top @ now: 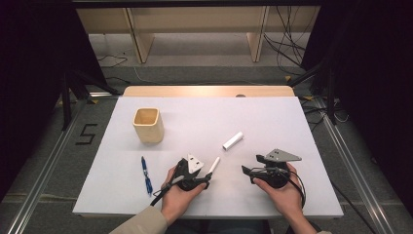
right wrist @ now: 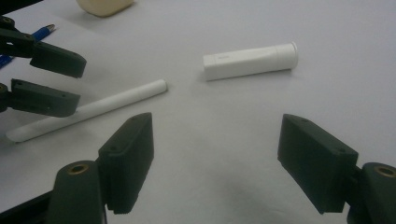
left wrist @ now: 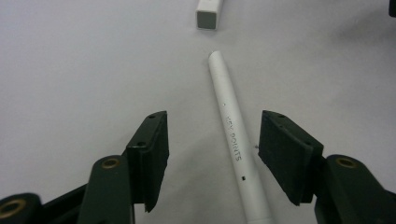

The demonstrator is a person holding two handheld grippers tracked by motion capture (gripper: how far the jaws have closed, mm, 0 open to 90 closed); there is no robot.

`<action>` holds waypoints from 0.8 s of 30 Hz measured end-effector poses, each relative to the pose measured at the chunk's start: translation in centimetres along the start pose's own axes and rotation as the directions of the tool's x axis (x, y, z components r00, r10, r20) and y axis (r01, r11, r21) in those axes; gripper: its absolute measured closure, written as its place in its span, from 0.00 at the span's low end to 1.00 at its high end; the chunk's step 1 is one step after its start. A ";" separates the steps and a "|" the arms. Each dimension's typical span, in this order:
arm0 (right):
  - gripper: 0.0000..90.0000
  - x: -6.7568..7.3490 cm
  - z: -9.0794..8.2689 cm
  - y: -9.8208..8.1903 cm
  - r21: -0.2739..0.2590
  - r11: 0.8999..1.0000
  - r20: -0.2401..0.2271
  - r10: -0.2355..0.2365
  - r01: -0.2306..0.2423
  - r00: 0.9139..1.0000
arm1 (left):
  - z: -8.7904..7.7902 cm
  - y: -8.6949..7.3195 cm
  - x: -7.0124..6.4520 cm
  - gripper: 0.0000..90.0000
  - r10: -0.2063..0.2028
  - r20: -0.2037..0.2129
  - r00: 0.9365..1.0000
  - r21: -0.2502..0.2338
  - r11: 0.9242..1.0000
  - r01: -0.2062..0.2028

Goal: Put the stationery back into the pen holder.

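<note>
Straddling the white pen (left wrist: 233,140), left gripper (left wrist: 212,149) fingers apart.

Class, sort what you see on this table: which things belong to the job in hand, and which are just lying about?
In the job:
- white pen, lying between the open left tongs, pads not touching it
- white cap, lying just beyond the pen's end

Lying about:
- blue pen
- wooden cup
- right tongs, open with nothing between them
</note>
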State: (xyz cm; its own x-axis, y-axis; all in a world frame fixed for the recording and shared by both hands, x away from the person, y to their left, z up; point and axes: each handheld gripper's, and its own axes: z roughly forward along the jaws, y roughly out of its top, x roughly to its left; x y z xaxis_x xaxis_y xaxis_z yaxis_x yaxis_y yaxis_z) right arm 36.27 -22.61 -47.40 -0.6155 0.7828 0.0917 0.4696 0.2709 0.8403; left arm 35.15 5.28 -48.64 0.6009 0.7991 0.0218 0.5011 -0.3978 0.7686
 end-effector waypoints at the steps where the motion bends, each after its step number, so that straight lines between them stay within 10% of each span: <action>1: 0.31 0.0 0.0 0.0 -0.001 1.000 0.000 0.000 0.000 1.000 | 0.0 0.0 0.0 0.49 0.000 0.000 1.000 0.000 1.000 0.000; 24: 0.31 0.0 0.0 0.0 -0.001 1.000 -0.003 -0.002 0.002 1.000 | 1.4 0.5 -0.9 0.64 0.004 0.026 1.000 0.061 0.998 -0.005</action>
State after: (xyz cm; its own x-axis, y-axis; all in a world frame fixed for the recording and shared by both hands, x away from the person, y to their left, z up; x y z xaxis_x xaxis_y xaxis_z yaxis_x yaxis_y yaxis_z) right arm 36.30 -22.64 -47.40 -0.6184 0.7805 0.0919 0.4681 0.2719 0.8408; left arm 35.71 3.70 -49.23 0.6186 0.7857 0.0080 0.5352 -0.4288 0.7278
